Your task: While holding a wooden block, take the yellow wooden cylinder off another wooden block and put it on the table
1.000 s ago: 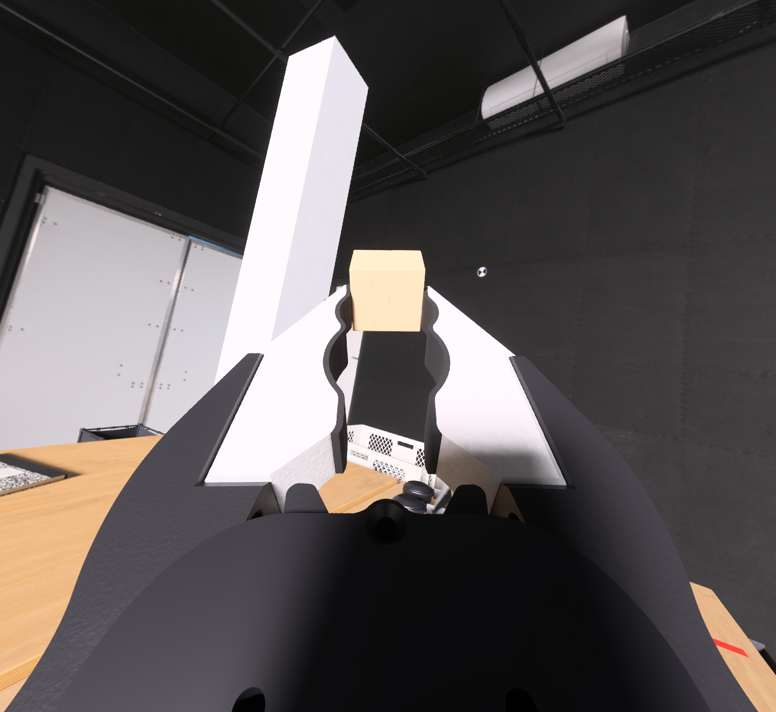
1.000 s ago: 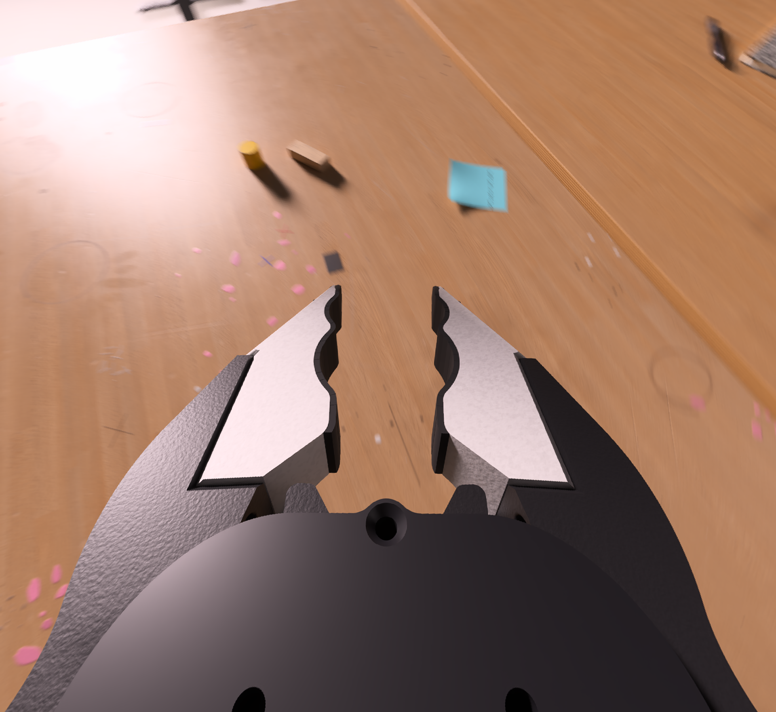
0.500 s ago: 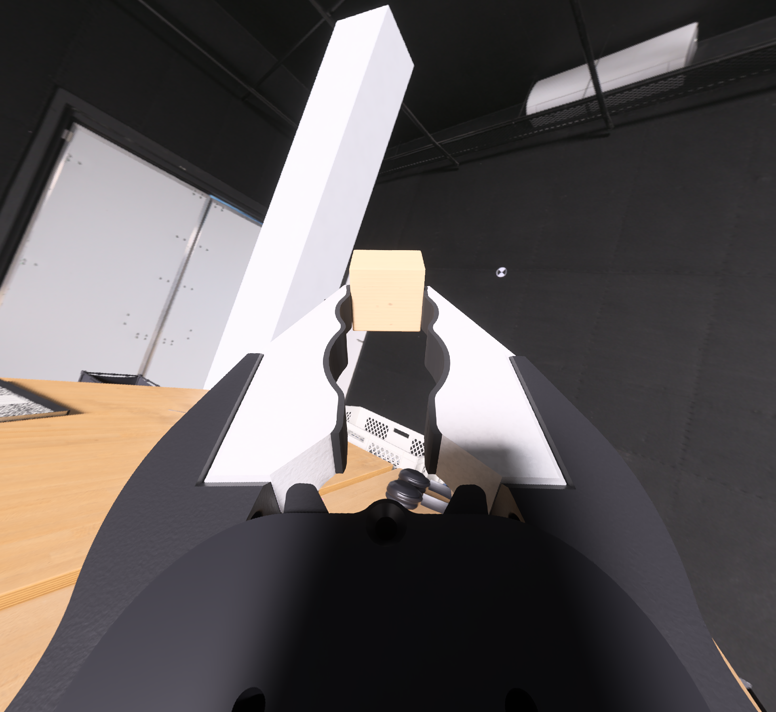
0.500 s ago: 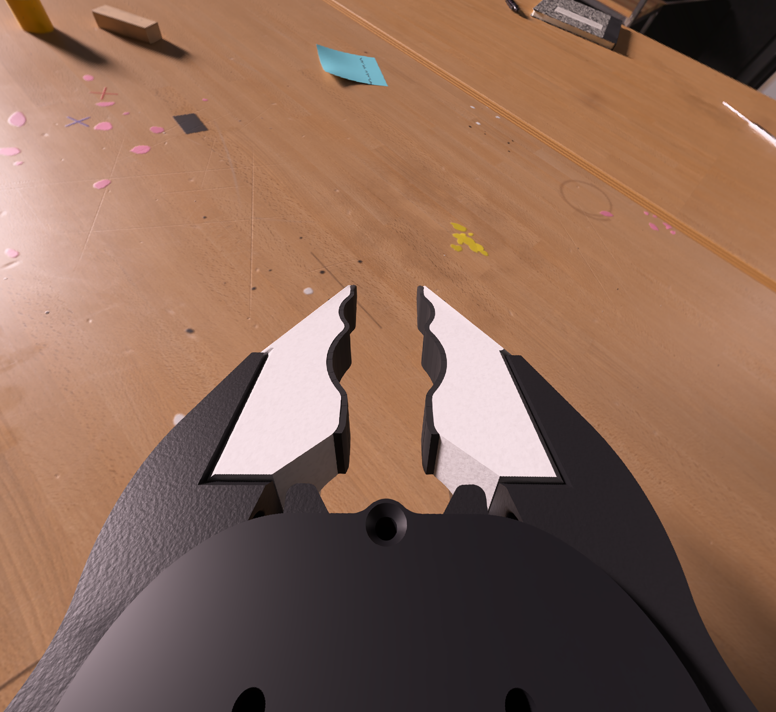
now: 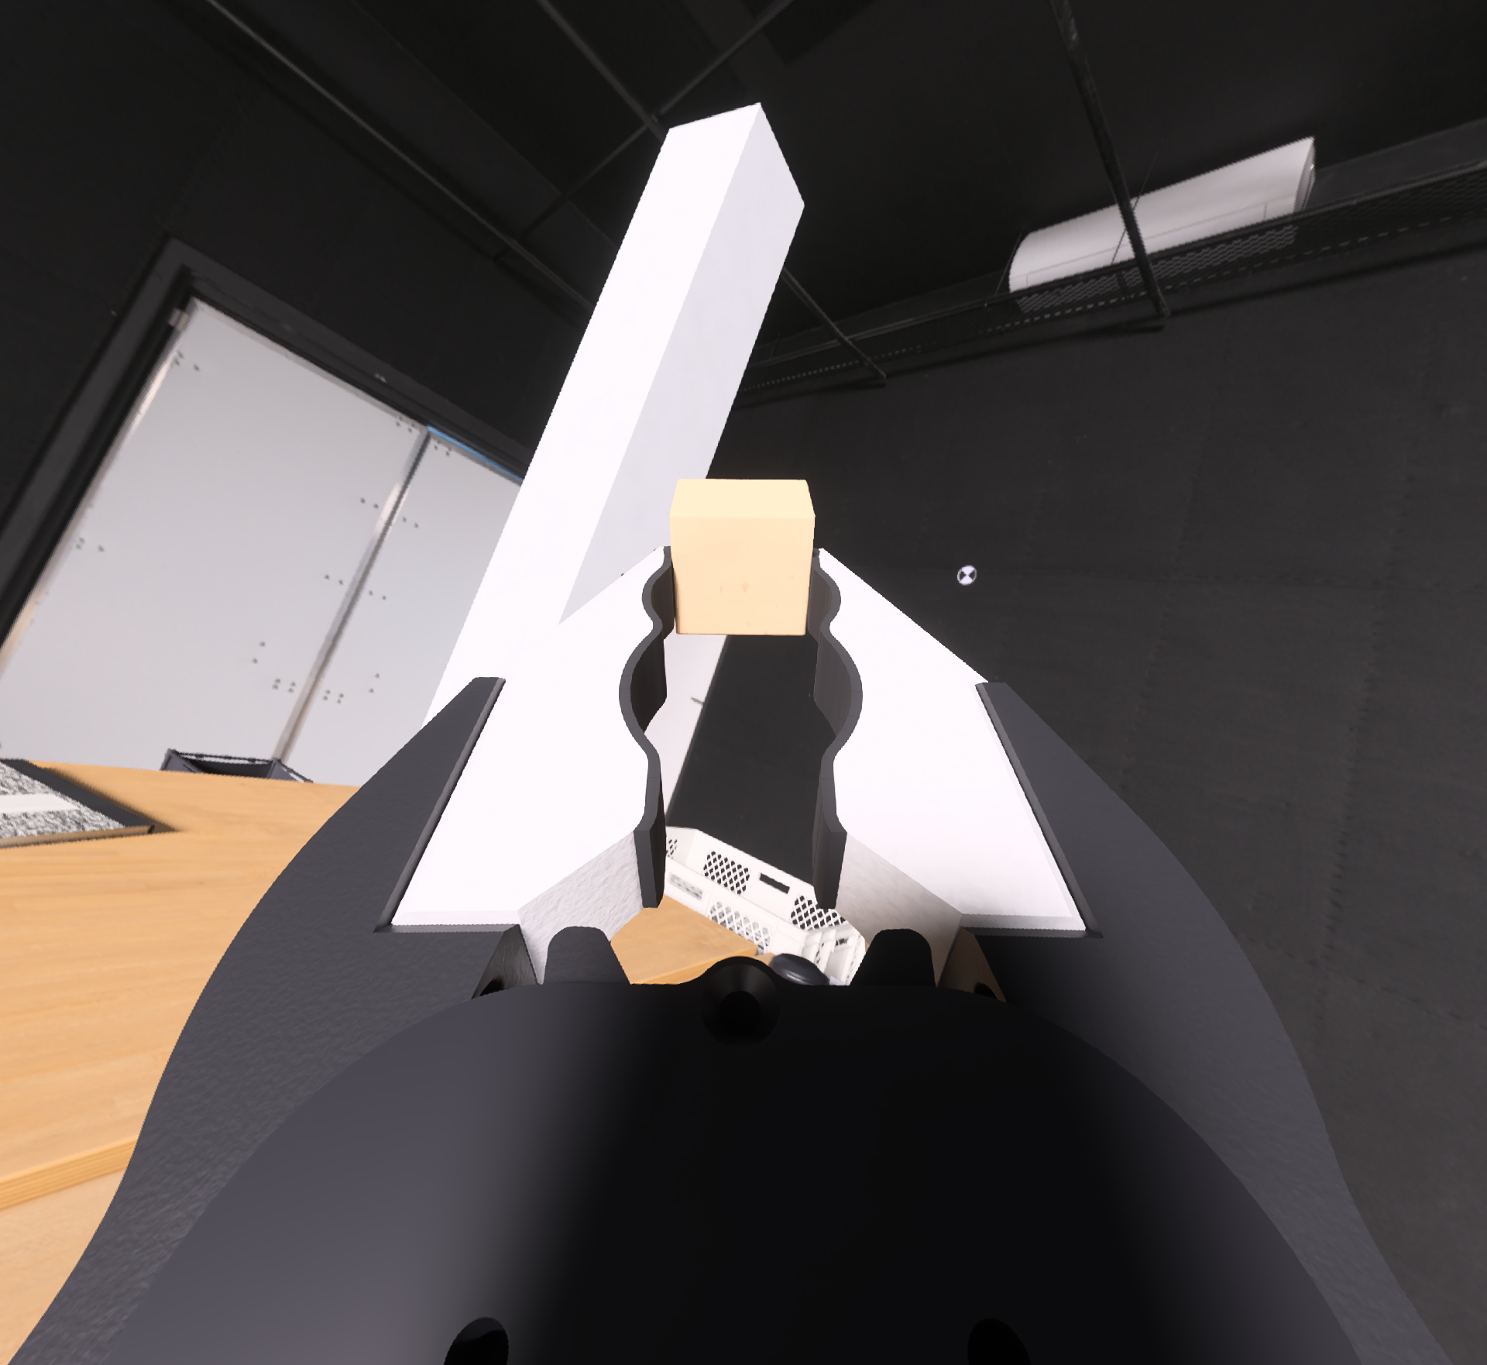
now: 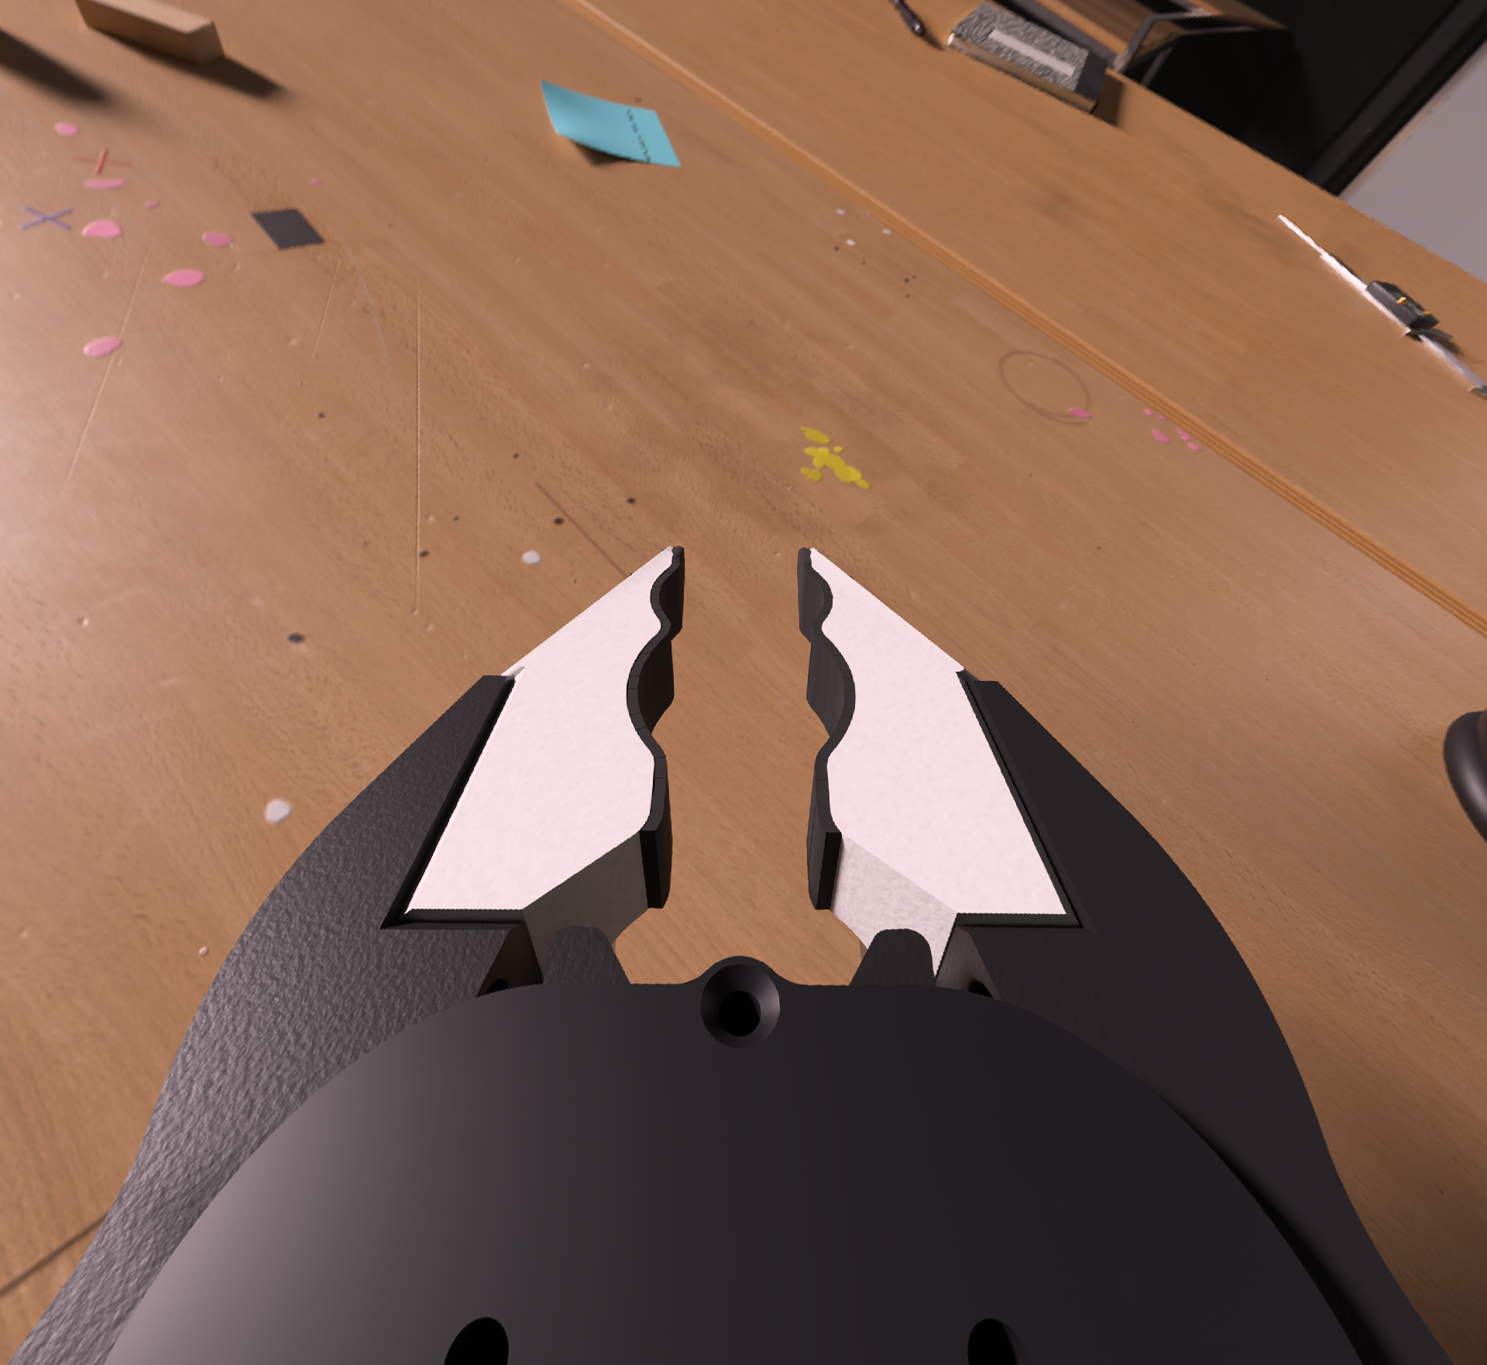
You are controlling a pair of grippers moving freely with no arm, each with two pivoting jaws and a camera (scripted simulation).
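Left gripper (image 5: 742, 576) pinches a pale wooden block (image 5: 742, 560); right gripper (image 6: 740, 555) hangs empty above the table (image 6: 563, 377).

The block sits at the fingertips, raised toward a dark wall. The right jaws stand spread with bare wood between them. A 2nd wooden block (image 6: 147, 22) lies far left, a blue note (image 6: 609, 124) beside it. The yellow cylinder is outside both views.

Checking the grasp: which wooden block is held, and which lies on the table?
The pale block is pinched at the left gripper fingertips, off the table. The flat block lies on the table, untouched.
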